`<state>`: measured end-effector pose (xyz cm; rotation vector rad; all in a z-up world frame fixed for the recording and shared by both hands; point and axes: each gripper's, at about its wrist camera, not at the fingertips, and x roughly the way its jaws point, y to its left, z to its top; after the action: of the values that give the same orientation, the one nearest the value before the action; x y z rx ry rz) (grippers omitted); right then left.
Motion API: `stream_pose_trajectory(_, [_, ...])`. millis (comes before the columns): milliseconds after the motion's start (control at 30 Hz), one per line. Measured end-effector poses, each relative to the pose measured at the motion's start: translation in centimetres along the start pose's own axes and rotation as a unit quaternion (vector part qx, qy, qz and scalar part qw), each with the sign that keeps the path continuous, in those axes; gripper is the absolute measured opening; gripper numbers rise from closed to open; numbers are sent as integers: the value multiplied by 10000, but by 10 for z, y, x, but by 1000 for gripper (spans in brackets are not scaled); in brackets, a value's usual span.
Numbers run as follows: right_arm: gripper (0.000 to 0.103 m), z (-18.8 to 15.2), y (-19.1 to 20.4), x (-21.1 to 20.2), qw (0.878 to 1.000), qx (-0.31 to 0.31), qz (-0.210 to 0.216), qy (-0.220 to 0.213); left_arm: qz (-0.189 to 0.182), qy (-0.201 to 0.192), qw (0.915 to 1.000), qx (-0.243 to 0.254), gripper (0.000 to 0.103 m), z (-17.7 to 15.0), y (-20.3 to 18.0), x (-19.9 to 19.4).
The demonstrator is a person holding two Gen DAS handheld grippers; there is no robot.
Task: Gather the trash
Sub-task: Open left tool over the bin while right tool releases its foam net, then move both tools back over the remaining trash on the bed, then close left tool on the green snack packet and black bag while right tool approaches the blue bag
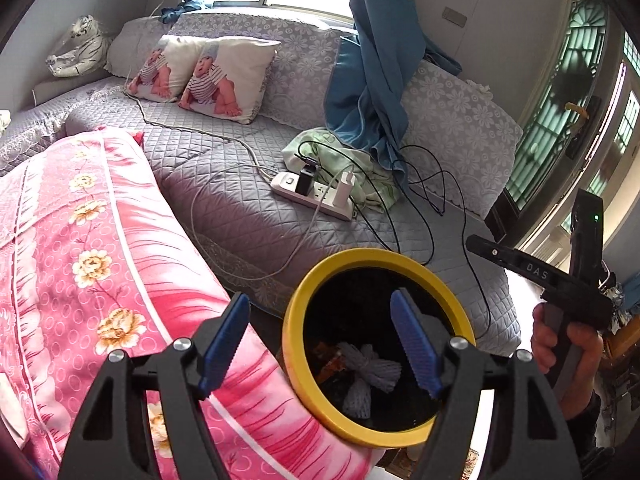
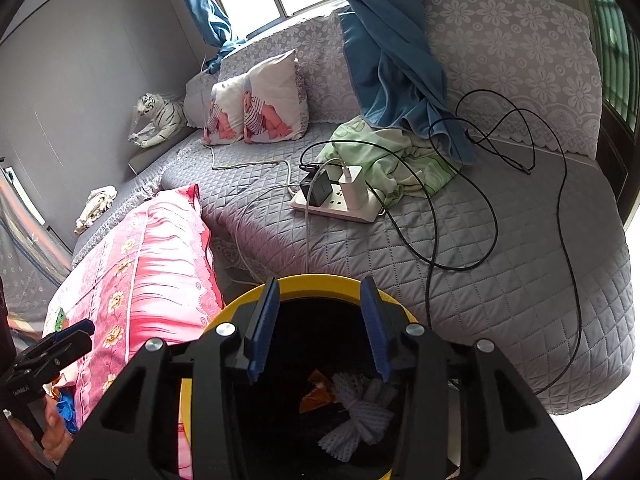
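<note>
Half the bin interior's pitch black for me; white foam net & an orange wrapper sit at the bottom. Yellow rim, btwn pink quilt & grey sofa. Left gripper and right gripper both spread, holding nothing, over it. Power strip w/ cables behind.

Both wrist views close above bin, facing sofa.

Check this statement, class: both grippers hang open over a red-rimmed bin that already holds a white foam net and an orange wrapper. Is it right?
One detail is wrong: the bin's rim is yellow, not red, as the right wrist view shows. The rest stands: the left gripper and right gripper have open jaws above the bin, with the white foam net and orange wrapper inside.
</note>
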<state>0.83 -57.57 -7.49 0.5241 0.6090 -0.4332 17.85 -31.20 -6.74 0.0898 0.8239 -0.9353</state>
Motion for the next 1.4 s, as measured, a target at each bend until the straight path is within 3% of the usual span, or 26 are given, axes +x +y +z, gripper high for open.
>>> stream_pose_trajectory(300, [40, -3, 61, -7, 9971, -636, 418, -26, 760, -545, 9952, -289, 74, 7, 71, -80])
stream_pose_trajectory(567, [51, -16, 147, -4, 9830, -1378, 1216, 54, 1720, -787, 9787, -802, 81, -11, 160, -155])
stream_pose_trajectory(767, [54, -42, 219, -4, 9595, -2043, 1928, 196, 2239, -998, 9622, -1189, 86, -45, 210, -212])
stream_pose_trajectory(933, [54, -73, 273, -5, 9346, -2545, 2454, 403, 2509, -960, 9524, -1443, 87, -83, 230, -242])
stream_pose_trajectory(1200, [54, -126, 332, -5, 8960, -3120, 3039, 868, 2672, -829, 9447, -1712, 87, -133, 248, -261])
stream_pose_trajectory(1400, [55, -162, 354, 2, 8748, -3348, 3277, 1231, 2696, -649, 9452, -1724, 87, -132, 269, -253])
